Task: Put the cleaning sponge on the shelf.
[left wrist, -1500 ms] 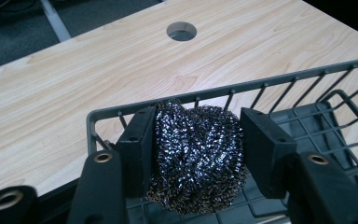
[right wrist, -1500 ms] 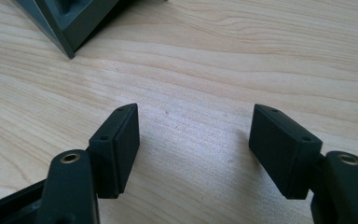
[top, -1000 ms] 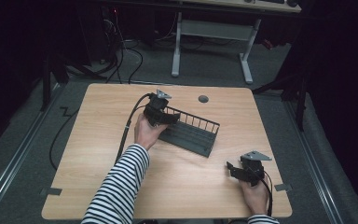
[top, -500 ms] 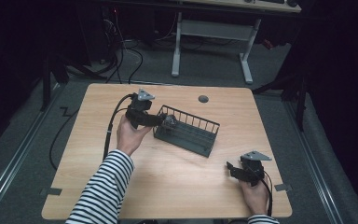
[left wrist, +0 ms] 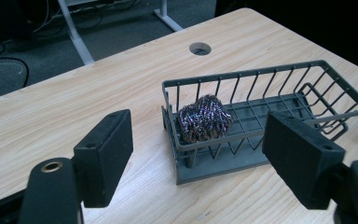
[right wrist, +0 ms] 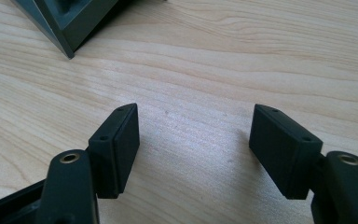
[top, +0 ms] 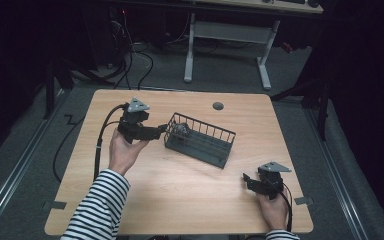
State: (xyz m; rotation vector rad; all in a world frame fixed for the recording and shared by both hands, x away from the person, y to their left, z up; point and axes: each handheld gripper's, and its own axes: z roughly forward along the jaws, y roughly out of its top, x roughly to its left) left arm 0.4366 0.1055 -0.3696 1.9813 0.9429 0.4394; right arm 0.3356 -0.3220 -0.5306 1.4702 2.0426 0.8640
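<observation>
A dark wire basket (top: 200, 141) sits in the middle of the wooden table (top: 190, 200). A ball of steel wool (left wrist: 204, 118) lies inside the basket (left wrist: 303, 100) at its left end, seen as a small grey scourer (top: 181, 129) from above. My left gripper (top: 161, 132) hovers just left of the basket, open and empty, with its jaws wide apart. My right gripper (top: 246, 180) rests low near the table's front right, open over bare wood (right wrist: 196, 126), a corner of the basket (right wrist: 70, 23) ahead of it.
A round cable hole (top: 218, 106) lies near the table's far edge. The left gripper's cable (top: 100, 145) trails off the left side. A white desk frame (top: 225, 40) stands on the floor beyond the table.
My left gripper has drawn back leftward out of the basket, leaving the steel wool inside it. The right gripper has stayed put.
</observation>
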